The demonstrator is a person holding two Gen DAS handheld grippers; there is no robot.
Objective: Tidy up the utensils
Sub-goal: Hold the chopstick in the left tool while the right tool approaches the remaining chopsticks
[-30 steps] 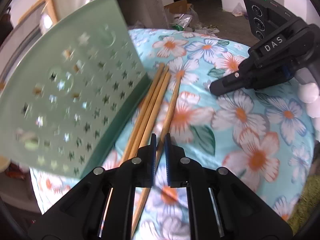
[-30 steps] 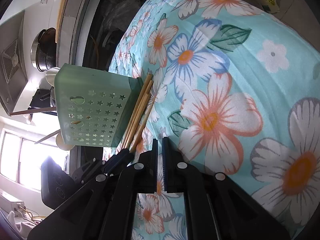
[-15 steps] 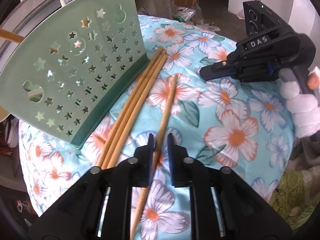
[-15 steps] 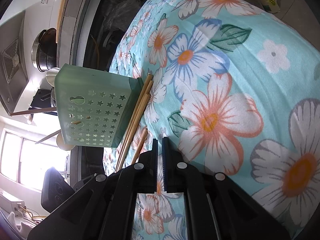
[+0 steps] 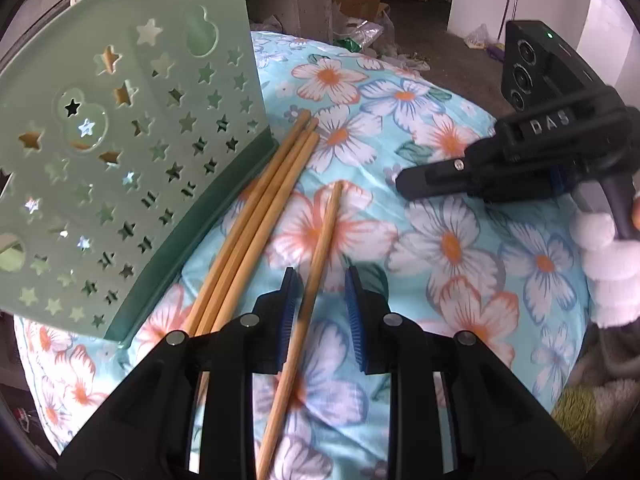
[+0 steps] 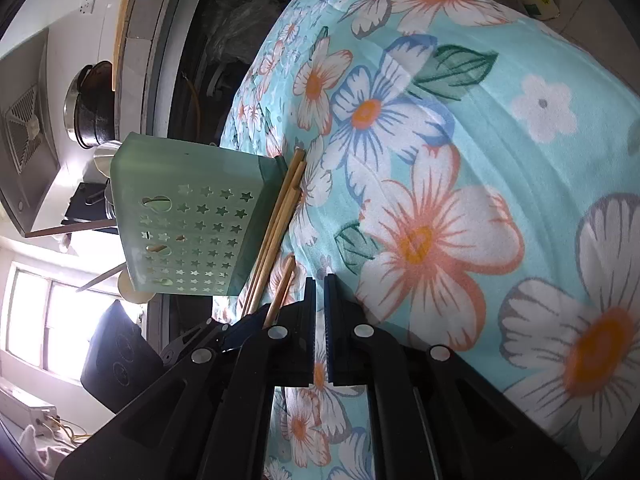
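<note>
A green utensil holder (image 5: pixel 132 176) with star-shaped holes stands on the floral cloth; it also shows in the right wrist view (image 6: pixel 192 220). Three wooden chopsticks (image 5: pixel 256 216) lie side by side against its base. A single chopstick (image 5: pixel 316 260) lies apart from them and runs between the fingers of my left gripper (image 5: pixel 320 292), which is open around it without touching. My right gripper (image 6: pixel 319 296) is shut and empty over the cloth; it also shows in the left wrist view (image 5: pixel 472 176), to the right of the chopsticks. The single chopstick (image 6: pixel 282 288) shows just left of it.
The table is covered by a turquoise cloth with flowers (image 5: pixel 460 248). A counter with a dark pot (image 6: pixel 90 108) lies behind the holder. Boxes and bags (image 5: pixel 360 12) sit on the floor beyond the table edge.
My left gripper has opened and let go of the single chopstick, which now lies on the cloth apart from the other three. My right gripper has stayed put.
</note>
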